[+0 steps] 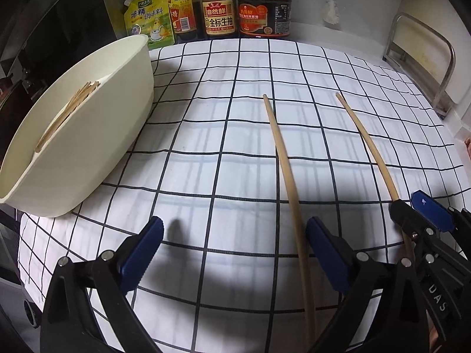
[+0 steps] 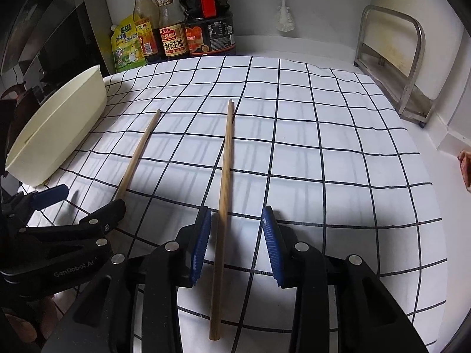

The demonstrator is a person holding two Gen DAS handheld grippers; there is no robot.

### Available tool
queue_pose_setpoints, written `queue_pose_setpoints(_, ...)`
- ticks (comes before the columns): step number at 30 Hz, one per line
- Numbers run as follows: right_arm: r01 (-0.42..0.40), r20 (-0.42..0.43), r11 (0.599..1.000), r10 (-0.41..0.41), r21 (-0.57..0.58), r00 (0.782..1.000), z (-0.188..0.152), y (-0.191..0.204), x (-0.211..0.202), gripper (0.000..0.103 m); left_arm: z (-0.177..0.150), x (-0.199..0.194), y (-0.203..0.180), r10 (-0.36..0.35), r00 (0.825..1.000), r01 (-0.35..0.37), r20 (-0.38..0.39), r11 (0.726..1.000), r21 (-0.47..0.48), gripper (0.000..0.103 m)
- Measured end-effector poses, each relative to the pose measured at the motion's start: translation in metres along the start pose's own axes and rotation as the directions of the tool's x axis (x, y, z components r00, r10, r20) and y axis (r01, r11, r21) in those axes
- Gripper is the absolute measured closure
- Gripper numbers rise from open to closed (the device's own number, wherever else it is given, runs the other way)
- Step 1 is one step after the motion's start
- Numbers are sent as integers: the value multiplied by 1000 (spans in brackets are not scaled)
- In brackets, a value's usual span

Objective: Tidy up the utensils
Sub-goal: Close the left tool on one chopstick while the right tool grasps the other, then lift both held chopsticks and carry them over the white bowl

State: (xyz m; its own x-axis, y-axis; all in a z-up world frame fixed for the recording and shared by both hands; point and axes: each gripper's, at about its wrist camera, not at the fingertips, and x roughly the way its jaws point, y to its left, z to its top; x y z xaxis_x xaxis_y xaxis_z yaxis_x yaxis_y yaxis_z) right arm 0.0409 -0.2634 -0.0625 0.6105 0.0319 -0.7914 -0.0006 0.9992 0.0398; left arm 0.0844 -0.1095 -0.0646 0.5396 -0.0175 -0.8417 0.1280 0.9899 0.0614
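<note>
Two long thin bamboo chopsticks flat on wrinkly white cloth (image 2: 323,135) with black grid. Left chopstick (image 1: 287,170) lies between pads of left gripper (image 1: 234,253), jaws spread wide, nothing touching. Right chopstick (image 2: 225,176) between ribbed blue pads of right gripper (image 2: 237,245), gap either side, not pinched. Smooth cream oval plastic tub (image 1: 97,135) on cloth's left edge, more chopsticks (image 1: 69,108) inside
</note>
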Motion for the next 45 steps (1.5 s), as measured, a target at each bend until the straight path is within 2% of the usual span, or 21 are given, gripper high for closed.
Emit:
queue_pose_setpoints(1,12,0,1000,-12,-14,1000,0,2,0,68,0,0,0,-10,1000,10,2,1000,-4,10)
queue_pose_setpoints(3,26,3,999,-26,-34,1000,-1,6,1,70,0,-1,2,-57,998,58,6,998,-21,28)
queue_pose_setpoints(4,19,4,999,-19,-41,1000,-1,7,1,74,-1,-4,0,-58,998,58,13,998,-16,35)
queue_pose_setpoints(6,20,5,998,-20,-56,1000,-1,11,1,96,-1,-8,-5,-66,998,66,21,998,8,60)
queue_pose_setpoints(7,27,5,998,-27,-62,1000,-2,13,1,96,-2,-9,-8,-71,997,71,22,997,18,66)
queue_pose_setpoints(9,23,6,998,-23,-60,1000,-1,13,1,96,-2,-11,-13,-89,996,89,19,995,39,89)
queue_pose_setpoints(10,13,5,999,-13,-50,1000,-1,11,0,96,-2,-11,-14,-92,996,91,17,995,45,94)
queue_pose_setpoints(14,-41,7,999,41,-3,999,0,5,-1,96,-3,-12,-11,-116,993,116,4,993,37,96)
queue_pose_setpoints(20,-126,57,991,123,52,991,6,6,-17,96,-1,-34,7,-210,977,210,24,978,1,96)
queue_pose_setpoints(23,-144,86,988,139,54,986,11,15,-28,96,6,-55,21,-238,969,238,70,971,7,96)
queue_pose_setpoints(28,-222,128,971,210,87,969,30,36,-42,96,20,-85,57,-244,959,249,146,968,-19,96)
queue_pose_setpoints(32,-272,156,960,260,60,953,55,68,-47,96,31,-101,98,-210,958,223,194,974,-49,96)
queue_pose_setpoints(36,-340,168,940,334,8,927,86,114,-46,96,39,-104,143,-138,964,162,225,982,-92,96)
queue_pose_setpoints(42,-397,122,915,403,-76,907,120,181,-29,96,47,-90,200,-42,973,81,229,983,-162,96)
queue_pose_setpoints(45,-430,83,898,438,-98,895,134,210,-13,96,51,-77,220,-26,977,68,213,979,-193,96)
